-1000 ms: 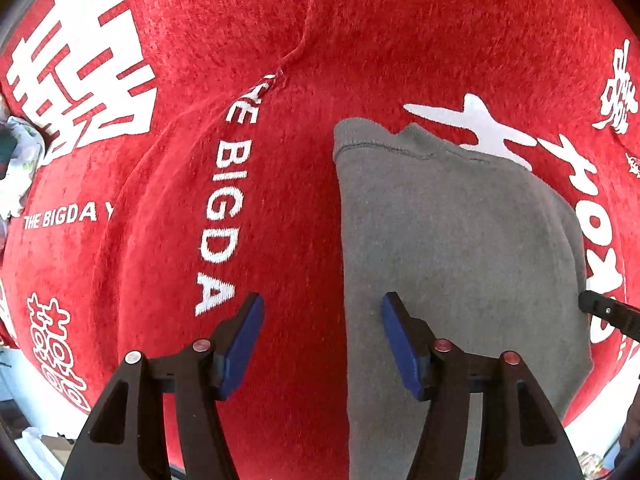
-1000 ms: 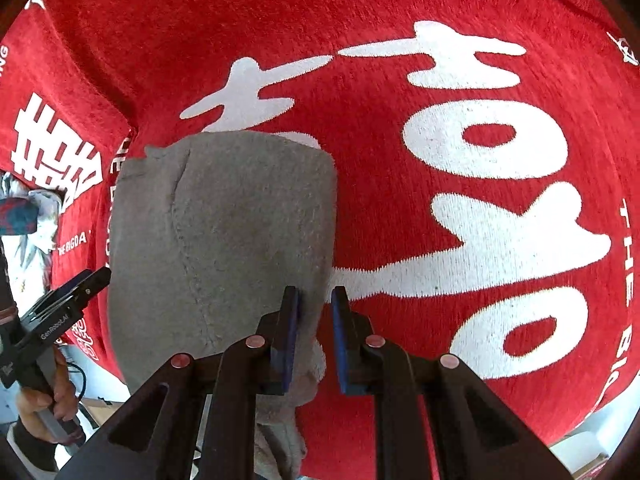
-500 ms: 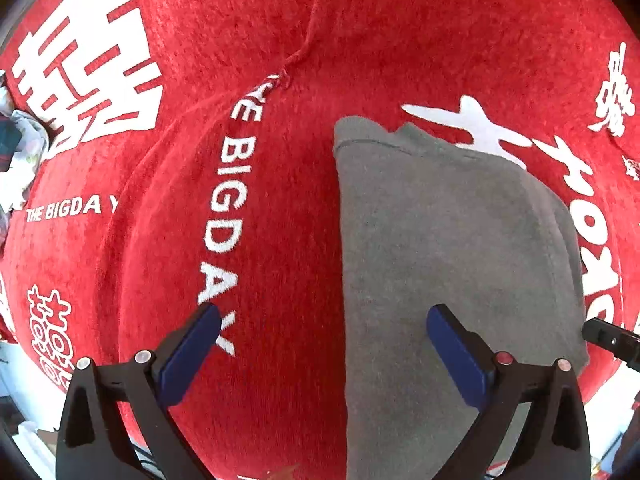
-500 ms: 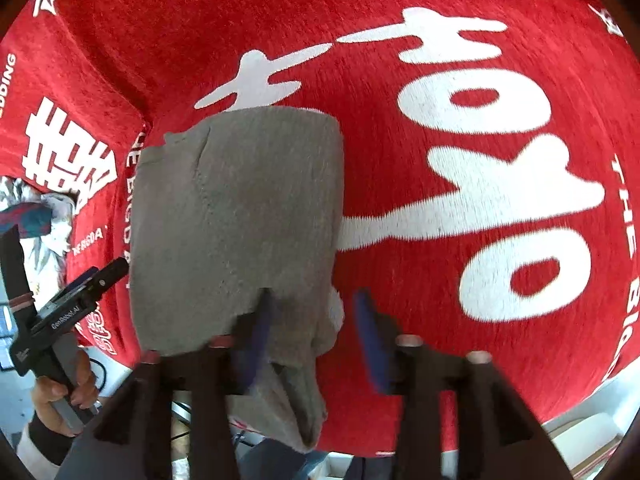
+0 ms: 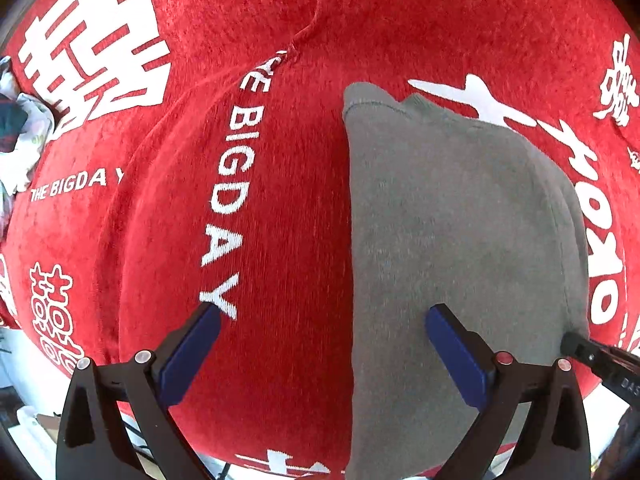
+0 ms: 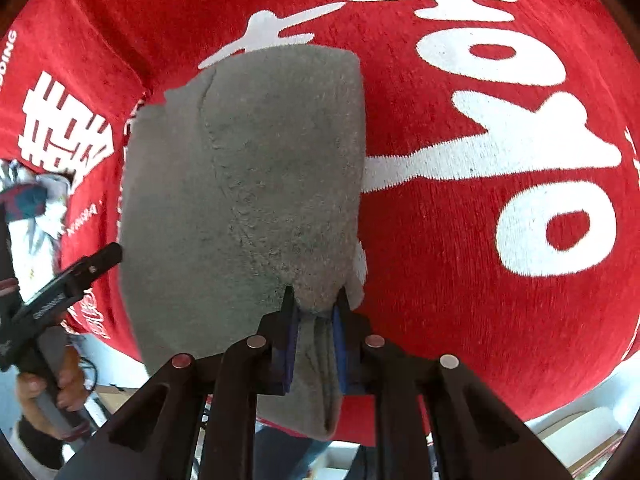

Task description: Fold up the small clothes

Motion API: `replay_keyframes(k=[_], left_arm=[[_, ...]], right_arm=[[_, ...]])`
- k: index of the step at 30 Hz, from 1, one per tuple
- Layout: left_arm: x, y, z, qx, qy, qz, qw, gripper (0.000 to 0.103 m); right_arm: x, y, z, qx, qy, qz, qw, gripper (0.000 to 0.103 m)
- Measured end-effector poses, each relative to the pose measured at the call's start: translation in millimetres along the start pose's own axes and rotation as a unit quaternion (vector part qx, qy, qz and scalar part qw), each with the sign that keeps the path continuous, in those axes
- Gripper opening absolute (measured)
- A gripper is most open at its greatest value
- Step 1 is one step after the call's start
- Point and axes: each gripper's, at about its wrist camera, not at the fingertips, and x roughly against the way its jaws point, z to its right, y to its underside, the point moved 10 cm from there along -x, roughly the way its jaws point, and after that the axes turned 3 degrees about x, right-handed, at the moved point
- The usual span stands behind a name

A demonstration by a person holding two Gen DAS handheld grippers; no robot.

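A folded grey garment [image 5: 460, 220] lies flat on a red cloth with white lettering [image 5: 280, 200]. My left gripper [image 5: 322, 314] hangs open and wide above the garment's left edge, one fingertip over the red cloth and the other over the grey fabric, holding nothing. In the right wrist view the grey garment [image 6: 248, 184] has its near edge bunched between the blue pads of my right gripper [image 6: 314, 296], whose jaws are closing and pinch that fold. The left gripper [image 6: 80, 276] shows there at the garment's left side, held by a hand [image 6: 44, 396].
The red cloth [image 6: 460, 240] drapes over the near table edge, with pale floor below. A crumpled patterned cloth [image 5: 20, 132] lies at the far left; it also shows in the right wrist view as the patterned cloth [image 6: 36, 200]. The right gripper's black tip [image 5: 592, 356] pokes in at right.
The left jaws spread from half open to wide. The right jaws opened, shifted left over the garment's near edge and closed on it.
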Motion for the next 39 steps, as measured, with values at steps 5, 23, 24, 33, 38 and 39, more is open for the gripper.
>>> replay_keyframes(k=[5,23,24,33,38,39], left_arm=[[3,8,1,-0.004,-0.003,-0.002,1.0,0.103],[6,44,0,-0.004,-0.005,-0.049,0.9988,0.103],[6,47,-1,-0.005,-0.006,-0.052,0.9986,0.103],[15,68,-4,-0.017,-0.021,-0.071,0.9972,0.103],[33,67,-5,-0.012,-0.013,-0.071,0.9973,0.103],[38,65,-6,-0.013,-0.012,-0.068,0.9975,0.103]], right_arm=[[2,2,1,0.001,0.003,-0.004,1.0,0.019],[4,22,-8,0.017,0.041,-0.037,0.998,0.023],[3,24,-8,0.018,0.043,-0.041,0.998,0.023],[13,41,-11,0.011,0.051,-0.063,0.997,0.023],[35,41,-22,0.015,0.048,-0.051,0.997,0.023],[40,39,-25,0.017,0.05,-0.048,0.997,0.023]])
